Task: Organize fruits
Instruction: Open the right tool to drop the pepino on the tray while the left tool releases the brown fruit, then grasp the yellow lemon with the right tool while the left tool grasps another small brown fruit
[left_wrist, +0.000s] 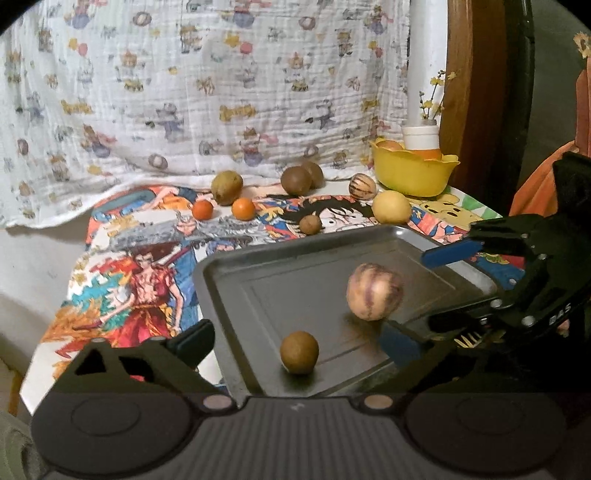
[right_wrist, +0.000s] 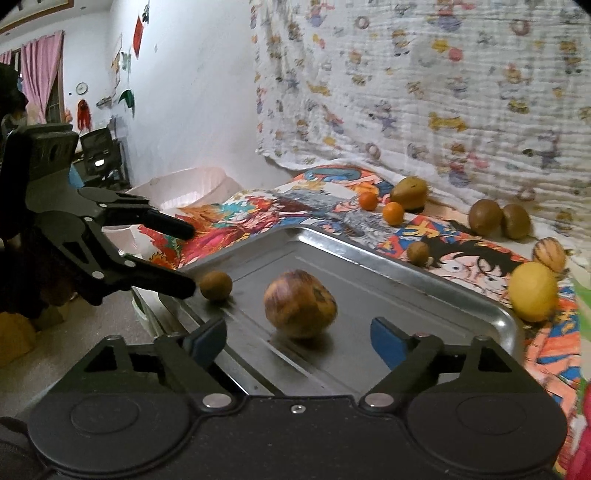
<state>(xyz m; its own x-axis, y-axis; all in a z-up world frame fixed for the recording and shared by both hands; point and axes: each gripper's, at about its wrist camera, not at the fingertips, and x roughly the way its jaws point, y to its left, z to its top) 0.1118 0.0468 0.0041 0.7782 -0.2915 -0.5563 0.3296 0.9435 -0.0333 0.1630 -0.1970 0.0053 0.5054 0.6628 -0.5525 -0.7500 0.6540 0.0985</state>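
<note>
A metal tray (left_wrist: 280, 280) lies on the cartoon-print cloth. On it rest a pale striped fruit (left_wrist: 373, 291) and a small brown fruit (left_wrist: 299, 352). My left gripper (left_wrist: 297, 338) is open, and the small brown fruit sits between its wide fingers, untouched. My right gripper (right_wrist: 297, 332) is open too. The striped fruit (right_wrist: 299, 302) lies just ahead of its blue pads (right_wrist: 388, 339), free of them. In the right wrist view the left gripper (right_wrist: 190, 260) reaches in from the left, its lower fingertip beside the small brown fruit (right_wrist: 216, 285).
Beyond the tray lie two small oranges (left_wrist: 243, 208), a greenish-brown fruit (left_wrist: 226, 186), two kiwis (left_wrist: 295, 180), another striped fruit (left_wrist: 362, 186), a yellow fruit (left_wrist: 391, 206) and a small brown one (left_wrist: 309, 224). A yellow bowl (left_wrist: 412, 173) with fruit stands at the back right.
</note>
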